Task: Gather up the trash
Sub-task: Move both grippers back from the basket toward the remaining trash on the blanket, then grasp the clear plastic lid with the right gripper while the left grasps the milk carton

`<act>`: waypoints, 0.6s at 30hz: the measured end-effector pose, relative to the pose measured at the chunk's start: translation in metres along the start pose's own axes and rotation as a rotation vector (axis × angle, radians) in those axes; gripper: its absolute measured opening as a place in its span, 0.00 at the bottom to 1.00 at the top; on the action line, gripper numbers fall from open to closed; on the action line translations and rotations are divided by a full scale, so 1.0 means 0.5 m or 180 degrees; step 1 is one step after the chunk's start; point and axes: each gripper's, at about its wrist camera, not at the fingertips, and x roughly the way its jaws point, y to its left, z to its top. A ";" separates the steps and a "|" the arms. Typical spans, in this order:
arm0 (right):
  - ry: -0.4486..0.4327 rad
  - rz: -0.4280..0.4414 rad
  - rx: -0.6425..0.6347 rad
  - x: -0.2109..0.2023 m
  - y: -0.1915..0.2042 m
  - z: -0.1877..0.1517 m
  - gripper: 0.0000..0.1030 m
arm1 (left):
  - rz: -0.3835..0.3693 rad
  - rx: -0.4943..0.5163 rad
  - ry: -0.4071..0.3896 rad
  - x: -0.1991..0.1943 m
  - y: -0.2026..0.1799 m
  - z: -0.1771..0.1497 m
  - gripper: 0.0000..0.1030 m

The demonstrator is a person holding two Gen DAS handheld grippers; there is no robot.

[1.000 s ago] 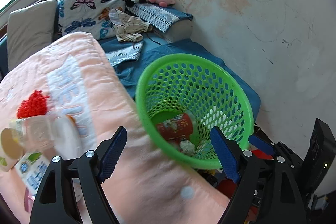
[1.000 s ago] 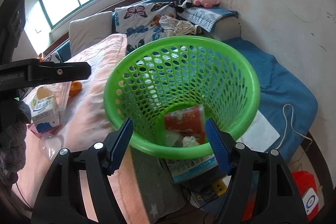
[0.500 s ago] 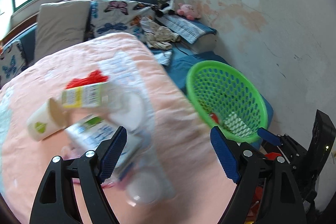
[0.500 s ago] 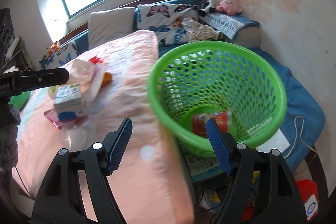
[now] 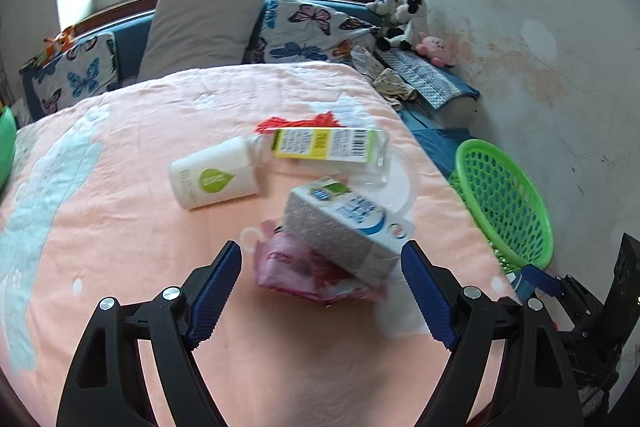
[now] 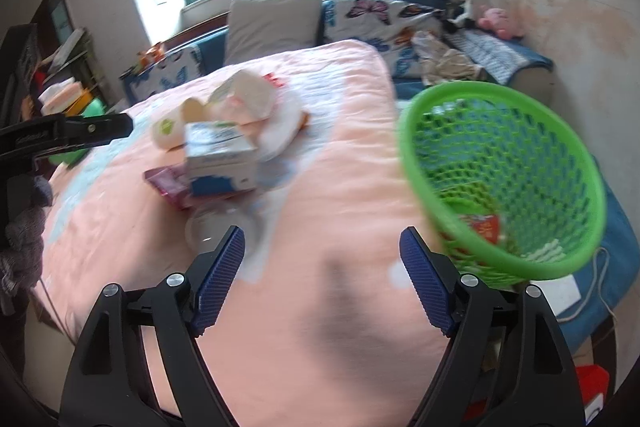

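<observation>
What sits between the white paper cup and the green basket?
In the left wrist view, a clear labelled bottle lies between the white paper cup and the green basket.

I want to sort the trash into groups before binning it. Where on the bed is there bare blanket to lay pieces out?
Bare pink blanket lies left of the paper cup, and between the open left tongs and the pink wrapper. It is crowded around the milk carton and clear package, toward the green basket.

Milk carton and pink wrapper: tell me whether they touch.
Touching. The left wrist view shows the milk carton lying on top of the pink wrapper, its lower edge pressed onto it with no gap. The left tongs are open and clear of both.
</observation>
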 end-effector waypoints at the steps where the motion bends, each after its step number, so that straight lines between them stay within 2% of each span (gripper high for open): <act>1: 0.0009 0.0032 -0.0026 0.004 0.010 -0.001 0.80 | 0.0016 -0.0035 0.0003 -0.001 0.010 -0.004 0.77; 8: 0.0166 0.0285 -0.0278 0.056 0.081 -0.006 0.81 | 0.0079 -0.0215 0.0051 -0.004 0.061 -0.033 0.77; 18: 0.0362 0.0395 -0.0465 0.137 0.133 -0.003 0.81 | 0.0072 -0.0325 0.0092 0.001 0.089 -0.046 0.77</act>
